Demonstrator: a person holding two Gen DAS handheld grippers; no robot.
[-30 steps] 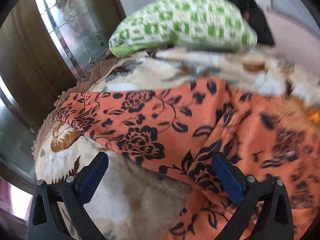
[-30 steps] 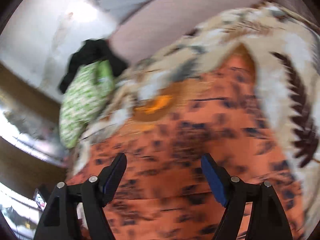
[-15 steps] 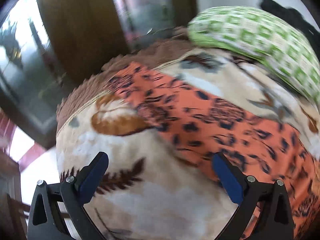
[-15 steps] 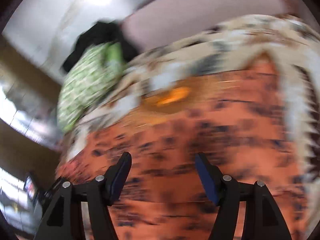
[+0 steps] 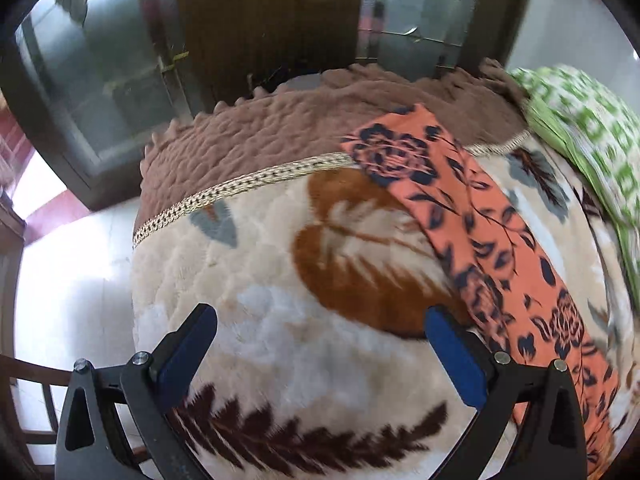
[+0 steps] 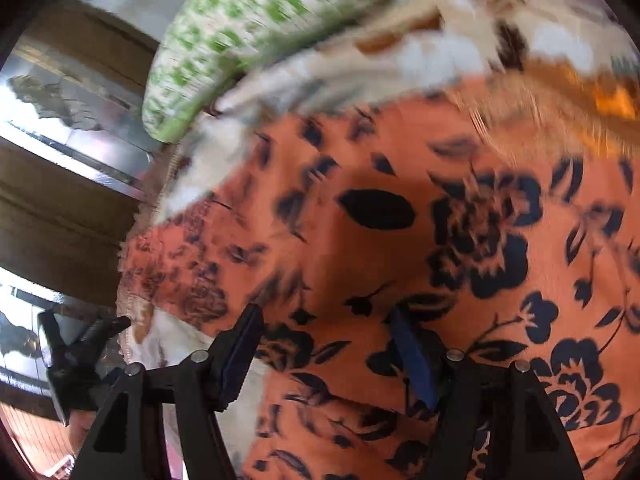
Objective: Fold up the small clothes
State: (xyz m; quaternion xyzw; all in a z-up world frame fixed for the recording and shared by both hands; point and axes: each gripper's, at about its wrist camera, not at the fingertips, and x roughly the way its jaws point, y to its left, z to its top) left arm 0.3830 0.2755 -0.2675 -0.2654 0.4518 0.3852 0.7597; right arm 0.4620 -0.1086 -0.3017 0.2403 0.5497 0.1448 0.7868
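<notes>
An orange garment with dark floral print lies spread on a cream floral blanket. In the left wrist view it runs along the right side. My left gripper is open and empty over bare blanket, left of the garment's edge. In the right wrist view the garment fills most of the frame. My right gripper is open, its jaws partly narrowed, low over the cloth near its edge; the cloth is not pinched. The left gripper shows at the far left of that view.
A green-and-white pillow lies at the bed's far right, also in the right wrist view. The blanket's brown border marks the bed edge, with a wooden door and glass panels beyond and white floor to the left.
My left gripper has swung left off the garment toward the bed's edge. My right gripper has dropped closer to the garment and its jaws have narrowed somewhat.
</notes>
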